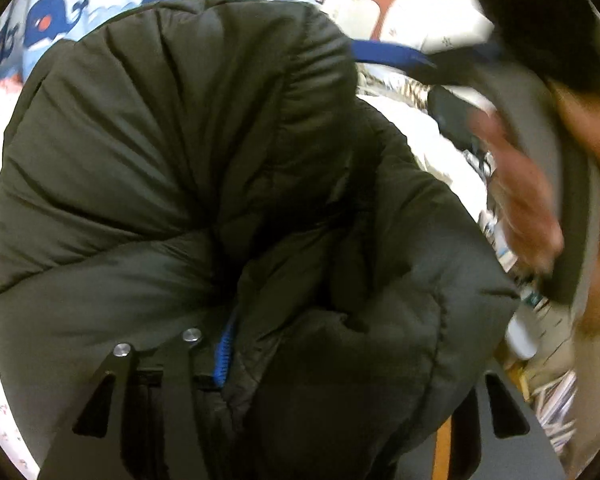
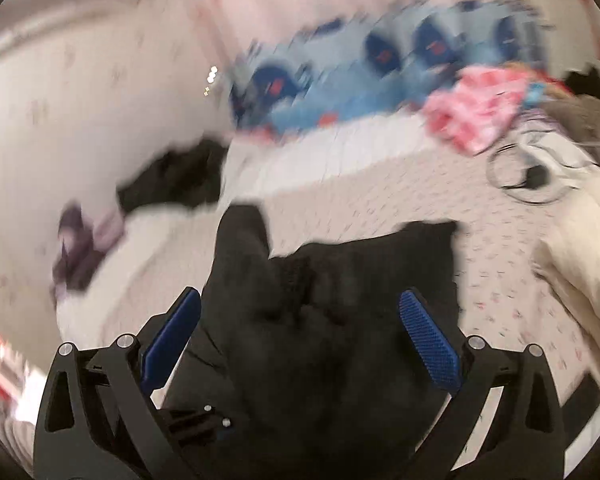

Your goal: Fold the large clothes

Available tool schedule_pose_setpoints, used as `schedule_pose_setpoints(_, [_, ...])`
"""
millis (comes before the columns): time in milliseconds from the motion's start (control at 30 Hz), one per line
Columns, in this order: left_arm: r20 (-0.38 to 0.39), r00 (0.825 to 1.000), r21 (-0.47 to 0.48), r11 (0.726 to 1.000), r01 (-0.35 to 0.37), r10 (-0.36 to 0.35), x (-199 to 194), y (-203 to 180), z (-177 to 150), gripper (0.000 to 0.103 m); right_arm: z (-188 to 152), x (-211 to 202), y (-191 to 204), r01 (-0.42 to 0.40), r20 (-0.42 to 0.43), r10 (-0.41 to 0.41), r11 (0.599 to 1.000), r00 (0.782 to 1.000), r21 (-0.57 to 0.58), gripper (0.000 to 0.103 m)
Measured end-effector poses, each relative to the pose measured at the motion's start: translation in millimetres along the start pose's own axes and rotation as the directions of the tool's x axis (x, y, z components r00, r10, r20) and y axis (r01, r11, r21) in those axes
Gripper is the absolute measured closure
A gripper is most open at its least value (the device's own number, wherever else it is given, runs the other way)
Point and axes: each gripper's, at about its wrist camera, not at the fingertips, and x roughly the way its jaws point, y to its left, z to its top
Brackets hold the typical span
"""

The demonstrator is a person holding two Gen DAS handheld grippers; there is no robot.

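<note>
A large black puffer jacket [image 1: 204,168] fills the left wrist view, bunched and draped over my left gripper [image 1: 236,356]. The gripper is shut on the jacket; only a strip of one blue pad [image 1: 223,354] shows among the folds. In the right wrist view the same black jacket [image 2: 320,328] lies on the bed between my right gripper's [image 2: 300,340] wide-apart blue pads [image 2: 428,344]. The right gripper is open and holds nothing. That view is motion-blurred. The right gripper and the hand holding it also show blurred in the left wrist view [image 1: 520,200].
The bed has a pale floral sheet [image 2: 500,248]. A blue whale-print cover [image 2: 340,80] lies at the far side, with a pink cloth [image 2: 480,112], a cable [image 2: 528,176] and a beige blanket [image 2: 588,264] to the right. Another dark garment [image 2: 172,176] lies left.
</note>
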Motion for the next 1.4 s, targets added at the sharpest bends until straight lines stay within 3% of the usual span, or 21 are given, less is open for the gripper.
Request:
schedule_pose_setpoints(33, [-0.009,1.000,0.016,1.000,-0.011,0.011,10.0,-15.0,8.7,0.047,1.0,15.7,3.1,0.010,-0.068,-0.011,1.000,0.998,-0.020,0.007])
schedule_pose_setpoints(67, [-0.015,1.000,0.026,1.000,-0.018,0.018,10.0,-18.1,10.6,0.043,1.1,33.3,4.6,0.112,-0.137,-0.121,0.991,0.983,-0.072,0.008])
schedule_pose_setpoints(100, [-0.026,0.999,0.044,0.999,-0.020,0.021,9.0,-23.1,11.1,0.038,-7.7,42.6,12.6,0.207,-0.174,-0.228,0.969,0.958,-0.133,0.016])
schedule_pose_setpoints(167, [-0.051,0.999,0.076,0.997,-0.006,0.010,5.4,-31.8,11.3,0.035,-16.3,53.4,9.8,0.282,-0.223,-0.317,0.943,0.922,-0.176,0.028])
schedule_pose_setpoints(200, [-0.070,0.998,0.096,0.995,0.012,-0.005,1.5,-34.6,11.1,0.035,-19.1,53.4,8.4,0.294,-0.232,-0.330,0.940,0.915,-0.176,0.031])
schedule_pose_setpoints(300, [-0.103,0.990,0.094,0.990,0.104,-0.094,-19.6,-30.8,12.2,0.035,-38.5,47.0,10.7,0.405,-0.210,-0.456,0.881,0.865,-0.243,0.033])
schedule_pose_setpoints(400, [-0.034,0.988,-0.023,0.988,0.153,-0.154,-54.3,2.0,19.4,0.028,-57.3,36.6,7.1,0.501,-0.167,-0.549,0.826,0.819,-0.259,0.034])
schedule_pose_setpoints(467, [0.034,0.990,-0.135,0.980,0.144,-0.140,-78.1,33.2,25.0,0.017,-71.3,30.2,-7.5,0.517,-0.172,-0.555,0.827,0.814,-0.220,0.034])
schedule_pose_setpoints(533, [0.061,0.993,-0.261,0.958,0.115,-0.103,-78.1,75.2,27.1,0.016,-93.8,32.2,-15.5,0.508,-0.198,-0.533,0.846,0.823,-0.164,0.034])
schedule_pose_setpoints(600, [0.059,0.993,-0.402,0.908,0.117,-0.102,-70.3,123.6,26.2,0.016,-106.3,38.0,-20.9,0.505,-0.206,-0.522,0.853,0.827,-0.135,0.034])
schedule_pose_setpoints(633, [0.059,0.992,-0.479,0.869,0.124,-0.109,-62.9,147.2,24.3,0.016,-111.8,38.2,-21.6,0.510,-0.199,-0.523,0.852,0.829,-0.118,0.034])
schedule_pose_setpoints(733, [0.055,0.982,-0.594,0.784,0.178,-0.181,-40.6,189.0,13.9,0.016,-122.5,36.7,-32.2,0.513,-0.173,-0.510,0.858,0.843,-0.029,0.031])
schedule_pose_setpoints(833, [0.067,0.945,-0.652,0.702,0.285,-0.321,0.7,197.3,11.2,0.007,-130.7,33.7,-46.9,0.491,-0.134,-0.478,0.867,0.868,0.084,0.025])
schedule_pose_setpoints(967, [0.017,0.941,-0.632,0.725,0.272,-0.339,41.0,184.5,17.3,0.006,-147.8,32.4,-61.3,0.446,-0.082,-0.439,0.868,0.895,0.217,0.020])
schedule_pose_setpoints(1033, [-0.001,0.954,-0.588,0.772,0.242,-0.301,43.6,172.7,28.6,0.006,-154.6,34.7,-69.6,0.389,-0.050,-0.392,0.872,0.919,0.297,0.019])
schedule_pose_setpoints(1100, [-0.006,0.968,-0.535,0.819,0.209,-0.251,29.4,156.5,31.7,0.010,-158.1,37.7,-76.3,0.318,-0.017,-0.336,0.872,0.942,0.373,0.016])
schedule_pose_setpoints(1200, [0.005,0.986,-0.447,0.882,0.151,-0.166,18.1,138.2,43.4,0.018,-158.0,42.9,-68.9,0.259,0.029,-0.298,0.869,0.954,0.421,0.016])
schedule_pose_setpoints(1400, [0.026,1.000,-0.347,0.938,0.014,-0.006,-49.4,127.8,56.5,0.020,-153.8,71.1,-26.6,0.089,0.083,-0.133,0.913,0.988,0.397,0.016])
